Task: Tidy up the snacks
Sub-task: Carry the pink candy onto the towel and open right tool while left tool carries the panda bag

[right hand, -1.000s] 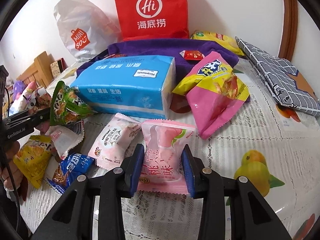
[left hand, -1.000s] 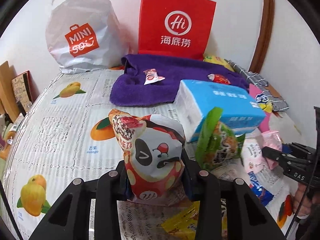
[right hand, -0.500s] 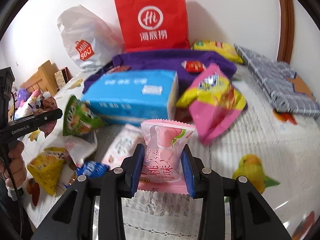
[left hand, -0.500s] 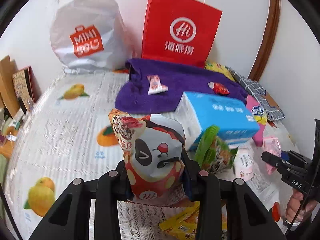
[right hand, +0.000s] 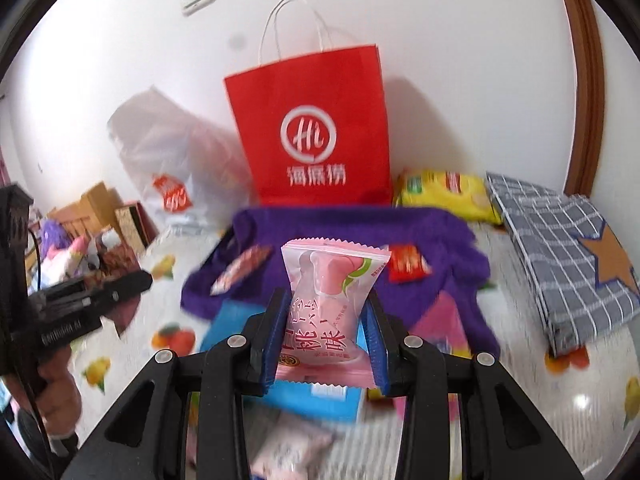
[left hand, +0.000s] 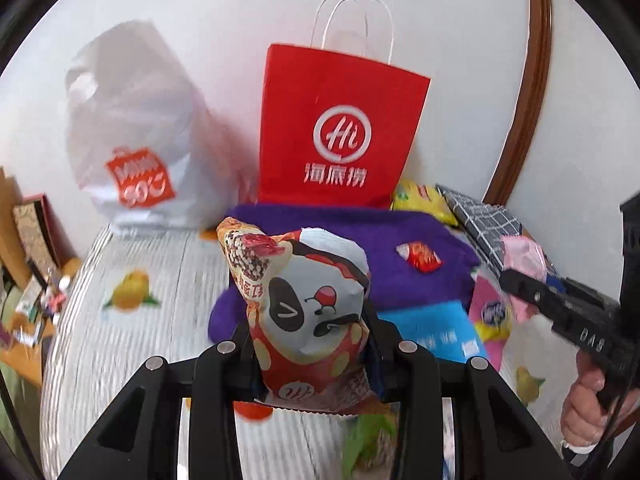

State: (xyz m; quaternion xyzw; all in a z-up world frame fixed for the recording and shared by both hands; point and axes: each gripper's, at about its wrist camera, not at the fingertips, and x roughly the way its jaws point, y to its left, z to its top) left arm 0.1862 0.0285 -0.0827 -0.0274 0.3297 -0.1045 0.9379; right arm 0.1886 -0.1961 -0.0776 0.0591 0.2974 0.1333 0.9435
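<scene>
Now the left tool (left hand: 308,344) grips a panda snack bag (left hand: 308,312), the right tool (right hand: 326,336) a pink packet (right hand: 328,308); carry both level toward the purple towel (right hand: 440,236) ahead, and release gently.

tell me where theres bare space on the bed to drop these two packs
Barest: the fruit-print sheet left of the purple towel, in front of the white Miniso bag. A smaller patch lies between the towel and the grey checked cloth. Crowded: around the blue tissue pack, and the towel already holds small red packets.
</scene>
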